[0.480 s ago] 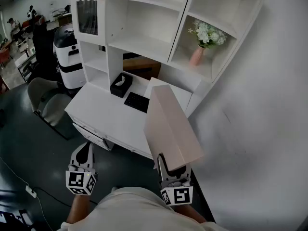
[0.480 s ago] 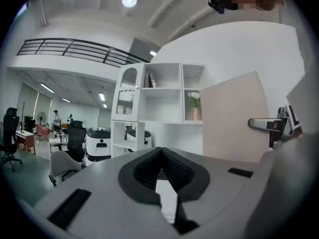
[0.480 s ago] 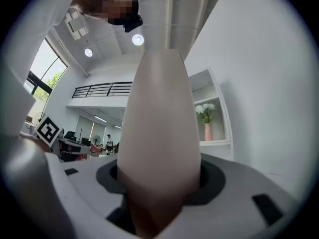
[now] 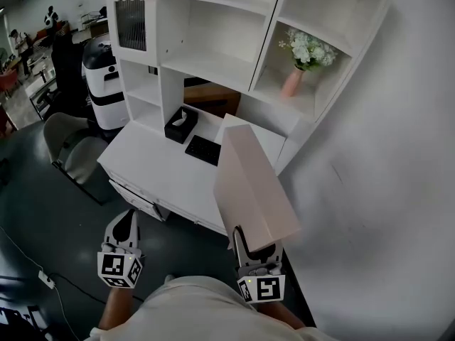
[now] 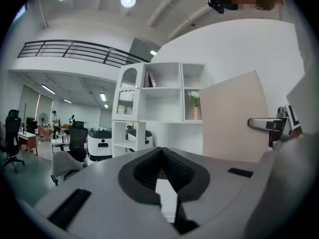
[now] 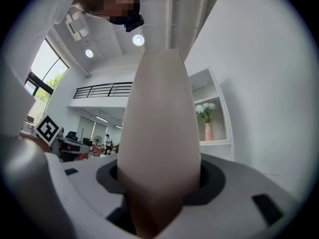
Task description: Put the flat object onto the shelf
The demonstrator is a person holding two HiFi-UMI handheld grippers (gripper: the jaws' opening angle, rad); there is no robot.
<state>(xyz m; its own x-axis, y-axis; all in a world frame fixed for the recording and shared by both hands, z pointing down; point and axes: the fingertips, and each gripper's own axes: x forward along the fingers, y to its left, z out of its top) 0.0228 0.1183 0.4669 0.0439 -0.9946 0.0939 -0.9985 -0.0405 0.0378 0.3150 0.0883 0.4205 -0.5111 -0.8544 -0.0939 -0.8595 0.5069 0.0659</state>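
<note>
The person is standing a little way back from a white shelf unit (image 4: 213,66) with a white desk (image 4: 160,172) at its foot, and is holding both grippers out level in front of the body.

The right gripper (image 4: 245,241) is clamping the flat object (image 4: 249,190), a pale pinkish-beige slab. Its jaws are standing partly apart, pressed onto the near end of the slab, which is filling the gap between them. The slab is being carried on edge, up in the air, running from the gripper away toward the right end of the desk, close beside the white wall (image 4: 384,190) on the right. It is not yet lying on any shelf.

The left gripper (image 4: 126,222) is hanging well off to the left over the dark floor, its jaws drawn together with nothing between them.

On the far part of the desk a black tissue box (image 4: 179,125) is sitting, and just to its right a flat black item (image 4: 202,150) is lying. In the lower right compartment of the shelf unit a pink vase (image 4: 291,82) is standing upright, holding white flowers (image 4: 307,48). To the left of the desk a grey chair (image 4: 71,151) is standing, and beyond it a white-and-black machine (image 4: 103,84).
</note>
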